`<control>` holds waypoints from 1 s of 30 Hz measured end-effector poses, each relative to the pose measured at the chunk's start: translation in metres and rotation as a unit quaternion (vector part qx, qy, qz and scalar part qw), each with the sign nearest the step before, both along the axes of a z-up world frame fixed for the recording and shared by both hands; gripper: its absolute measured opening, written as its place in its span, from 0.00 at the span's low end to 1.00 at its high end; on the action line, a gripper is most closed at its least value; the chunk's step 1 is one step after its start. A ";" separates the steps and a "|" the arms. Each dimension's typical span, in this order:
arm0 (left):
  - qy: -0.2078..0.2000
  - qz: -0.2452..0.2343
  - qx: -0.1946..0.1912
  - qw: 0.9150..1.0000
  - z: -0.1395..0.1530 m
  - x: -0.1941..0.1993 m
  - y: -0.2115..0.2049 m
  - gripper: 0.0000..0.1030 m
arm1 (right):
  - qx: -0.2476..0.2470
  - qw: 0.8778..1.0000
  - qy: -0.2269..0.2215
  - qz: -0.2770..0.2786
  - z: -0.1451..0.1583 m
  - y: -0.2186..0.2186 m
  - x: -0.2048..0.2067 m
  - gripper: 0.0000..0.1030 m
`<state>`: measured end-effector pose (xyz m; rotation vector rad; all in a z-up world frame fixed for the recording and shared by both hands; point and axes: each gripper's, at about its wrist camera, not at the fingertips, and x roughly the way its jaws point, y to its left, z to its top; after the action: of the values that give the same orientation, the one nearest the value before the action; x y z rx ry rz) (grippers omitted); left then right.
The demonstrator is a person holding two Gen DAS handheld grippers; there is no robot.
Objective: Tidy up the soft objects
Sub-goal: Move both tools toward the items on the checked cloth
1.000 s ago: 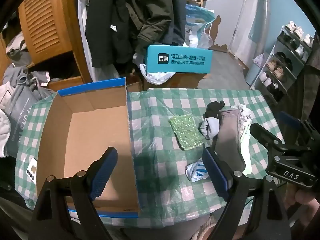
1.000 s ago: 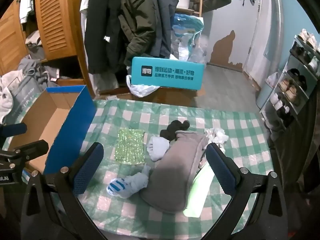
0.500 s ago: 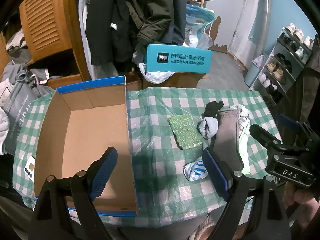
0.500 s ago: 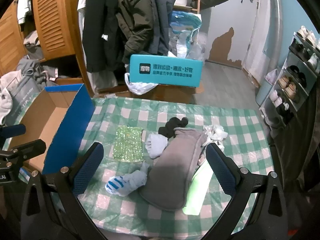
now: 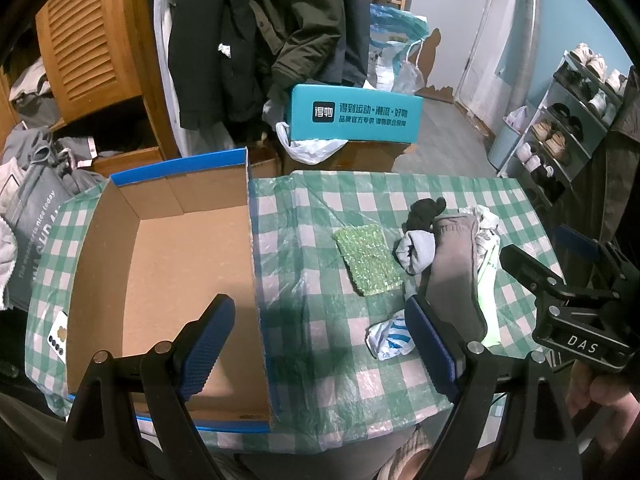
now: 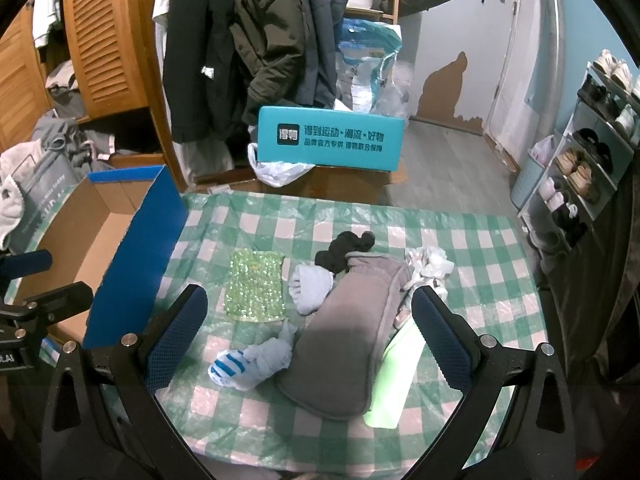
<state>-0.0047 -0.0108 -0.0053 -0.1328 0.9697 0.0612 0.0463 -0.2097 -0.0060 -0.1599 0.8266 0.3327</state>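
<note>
A: Both tools empty? And where do the soft things lie?

B: Yes. The left tool (image 5: 316, 350) has its jaws spread wide with nothing between them, straddling the right wall of the box (image 5: 168, 280). The right tool (image 6: 306, 340) is likewise released and hangs above the pile. The soft things lie on the table (image 6: 480, 248), ahead of and beneath the right tool: grey pad (image 6: 348, 336) lowest and nearest, striped sock (image 6: 240, 366) just beside its left edge, pale sock (image 6: 310, 288) and black sock (image 6: 344, 250) beyond, white cloth (image 6: 430, 262) to the far right, green cloth (image 6: 254, 286) lying flat and apart, nearer the box.

A: Is anything in the box yet?

B: Nothing that I can see; I judge the sorting is not yet begun.

A: What could go wrong from here?

B: Three risks, as I judge them. First, the pad overlaps the pale-green sheet (image 6: 396, 376) and touches the socks; a pinch there may lift two items together. Second, the flat green cloth gives little to grip, so the fingers may catch the plastic table cover and drag it. Third, a limp sock may snag on the box wall and fall outside.
</note>
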 end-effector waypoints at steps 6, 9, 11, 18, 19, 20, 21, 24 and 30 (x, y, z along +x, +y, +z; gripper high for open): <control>0.003 -0.005 0.001 1.000 -0.003 -0.001 -0.004 0.85 | 0.000 1.000 0.000 -0.001 0.000 -0.001 0.001 0.98; 0.005 -0.006 0.001 1.000 -0.003 0.000 -0.004 0.85 | 0.002 1.000 0.000 -0.002 -0.001 -0.003 0.000 0.98; 0.007 -0.005 -0.001 1.000 -0.003 0.001 -0.003 0.85 | 0.001 1.000 0.000 -0.002 -0.001 -0.004 0.000 0.98; 0.005 -0.006 0.001 1.000 -0.003 0.001 -0.003 0.85 | -0.002 1.000 0.001 -0.006 -0.002 -0.011 0.000 0.98; 0.006 -0.007 0.001 1.000 -0.003 0.001 -0.004 0.85 | -0.002 1.000 0.002 -0.007 -0.002 -0.012 0.000 0.98; 0.006 -0.007 0.001 1.000 -0.003 0.001 -0.004 0.85 | -0.002 1.000 0.002 -0.008 -0.002 -0.013 0.000 0.98; 0.006 -0.007 0.001 1.000 -0.004 0.000 -0.005 0.85 | -0.002 1.000 0.002 -0.008 -0.002 -0.013 0.000 0.98; 0.008 -0.009 0.002 1.000 -0.006 -0.001 -0.008 0.85 | -0.001 1.000 0.000 -0.008 -0.002 -0.013 0.000 0.98; 0.011 -0.010 0.002 1.000 -0.008 -0.002 -0.011 0.85 | 0.000 1.000 0.003 -0.013 0.000 -0.015 0.002 0.98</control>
<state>-0.0063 -0.0217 -0.0130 -0.1190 0.9924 0.0466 0.0480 -0.2251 -0.0059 -0.1485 0.8338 0.3079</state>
